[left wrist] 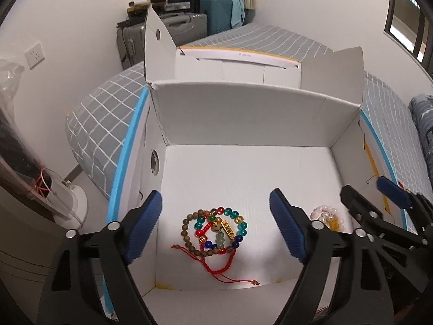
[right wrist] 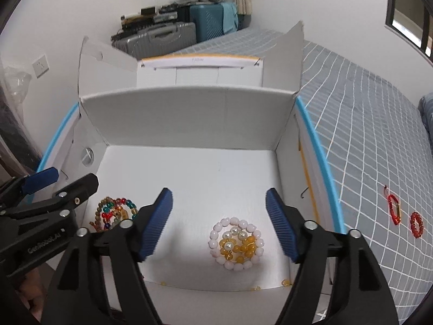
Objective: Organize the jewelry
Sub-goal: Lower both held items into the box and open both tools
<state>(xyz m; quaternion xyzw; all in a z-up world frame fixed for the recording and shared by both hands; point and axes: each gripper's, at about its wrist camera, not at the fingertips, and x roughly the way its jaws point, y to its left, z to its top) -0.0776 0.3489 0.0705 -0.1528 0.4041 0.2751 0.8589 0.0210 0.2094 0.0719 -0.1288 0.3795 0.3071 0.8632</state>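
An open white box [left wrist: 243, 116] [right wrist: 189, 113] stands on the bed. On its floor at the left lies a heap of bracelets [left wrist: 215, 230] [right wrist: 115, 211]: coloured glass beads, brown wooden beads and a red cord. At the right lies a heap of pink, pearl and yellow bead bracelets [right wrist: 236, 242] [left wrist: 327, 216]. My left gripper [left wrist: 216, 224] is open and empty above the coloured heap. My right gripper [right wrist: 219, 222] is open and empty above the pink and yellow heap. Two red bracelets [right wrist: 395, 208] [right wrist: 416, 224] lie on the bedspread to the right of the box.
The grey checked bedspread [right wrist: 365, 135] surrounds the box. The box flaps [left wrist: 157, 43] [right wrist: 284, 54] stand up at the back. Suitcases [right wrist: 162, 38] are stacked in the far corner. A white object [left wrist: 70, 203] stands on the floor at the left.
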